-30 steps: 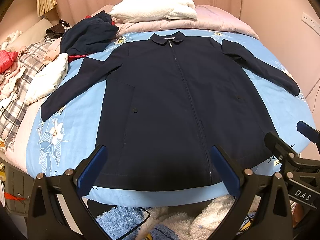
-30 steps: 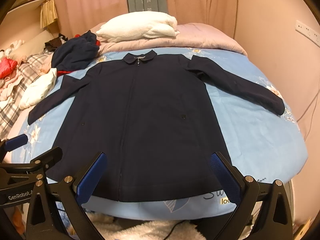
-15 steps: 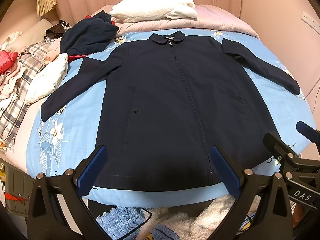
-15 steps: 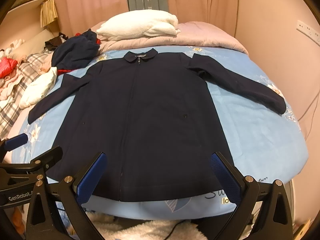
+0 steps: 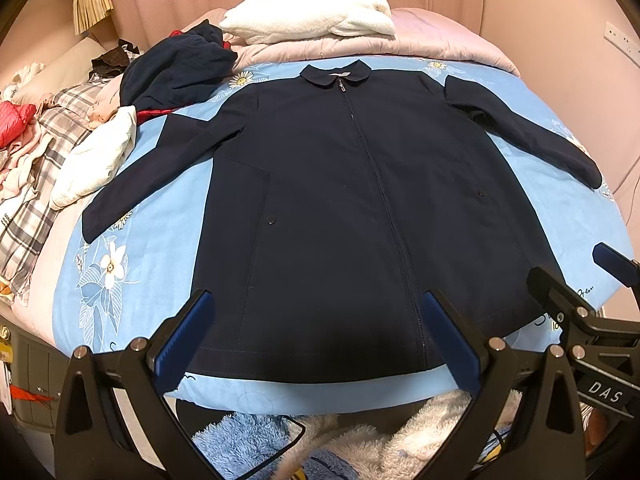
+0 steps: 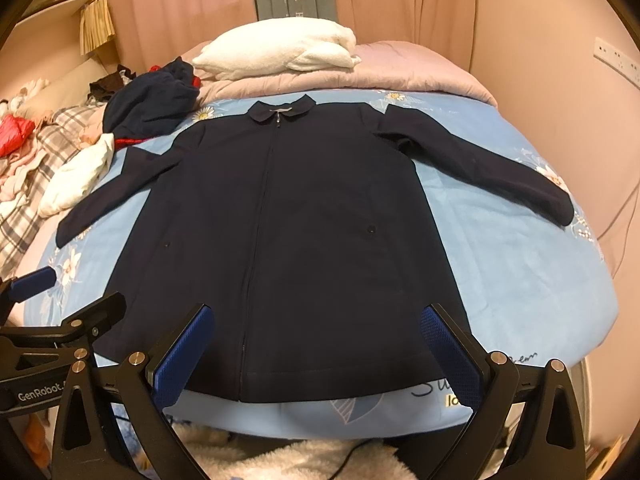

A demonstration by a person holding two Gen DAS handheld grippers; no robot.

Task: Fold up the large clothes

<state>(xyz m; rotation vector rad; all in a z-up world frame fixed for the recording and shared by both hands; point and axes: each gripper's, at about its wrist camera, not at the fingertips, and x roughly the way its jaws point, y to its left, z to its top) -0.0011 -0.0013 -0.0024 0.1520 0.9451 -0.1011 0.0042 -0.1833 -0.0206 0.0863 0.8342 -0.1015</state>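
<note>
Left gripper [image 5: 316,340] wide open, empty; right gripper [image 6: 316,356] likewise.

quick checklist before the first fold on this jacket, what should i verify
1. Jacket lies flat, front up, zipped: ok.
2. Both sleeves spread out to the sides, left sleeve and right sleeve: ok.
3. Left gripper open, jaws wide apart, holding nothing: ok.
4. Right gripper open and empty: ok.
5. Room around the jacket: not ok on the left, where a white garment and a dark pile sit close to the left sleeve.
6. Bottom hem straight and within reach near the bed edge: ok; whether fabric is bunched underneath, cannot tell.
</note>
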